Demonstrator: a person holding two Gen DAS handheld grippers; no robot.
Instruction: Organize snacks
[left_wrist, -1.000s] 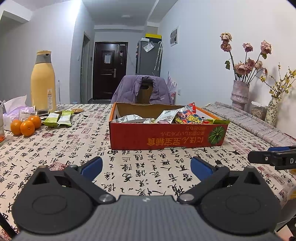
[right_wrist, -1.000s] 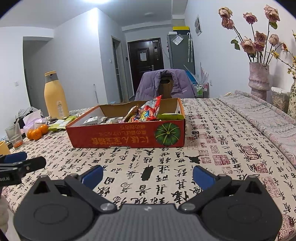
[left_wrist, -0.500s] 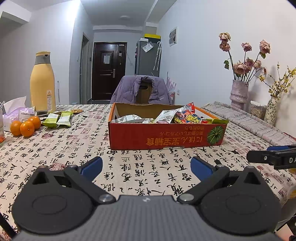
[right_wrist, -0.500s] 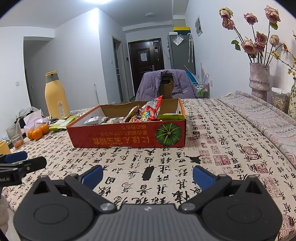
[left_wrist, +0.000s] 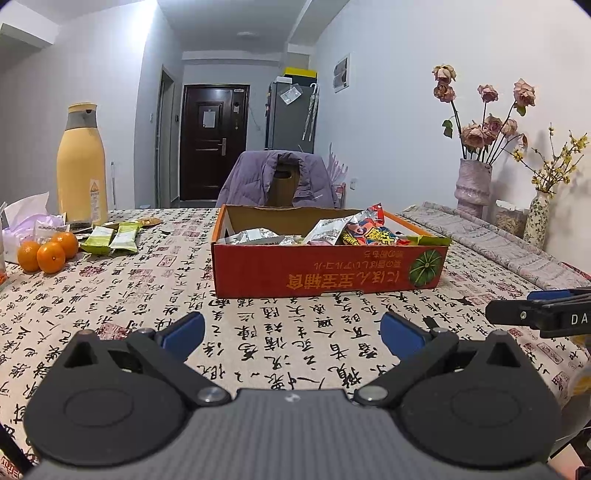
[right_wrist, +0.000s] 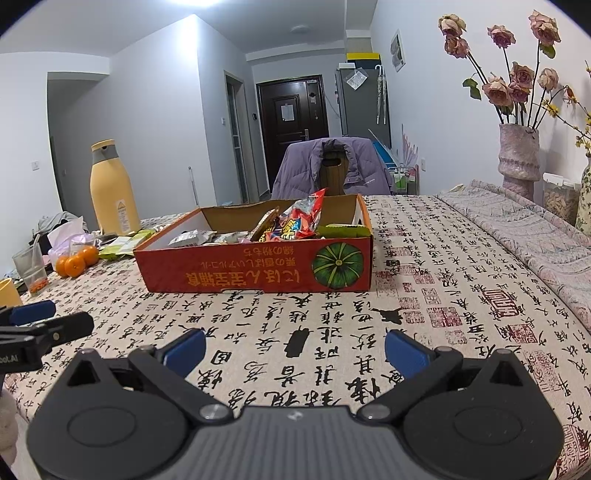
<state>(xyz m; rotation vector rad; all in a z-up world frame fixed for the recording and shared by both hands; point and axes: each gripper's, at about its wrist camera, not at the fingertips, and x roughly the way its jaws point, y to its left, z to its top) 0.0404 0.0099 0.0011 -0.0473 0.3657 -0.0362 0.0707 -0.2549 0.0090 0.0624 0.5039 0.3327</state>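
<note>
At the centre of the left wrist view, a shallow red cardboard box sits on the calligraphy-print tablecloth, open at the top. Inside it lie silver snack packets toward its left half and a bright red snack bag propped up toward its right, with a green packet at the right corner. To the left of the frame, outside the box, two pale green snack bars lie flat on the cloth beside three oranges, below a tall yellow bottle. In the lower part of the frame the left gripper has its blue-padded fingers spread wide, holding nothing and well short of the box. The right gripper pokes in at the right edge; from here I cannot tell how far it is open.

In the right wrist view the box lies just left of centre, the red snack bag standing tallest among the packets in it. At the left edge, a clear glass holds a straw and some orange bits at its bottom. The right gripper at the bottom of the frame is also spread wide and empty, its fingers above the cloth. The left gripper shows at the left edge.
</note>
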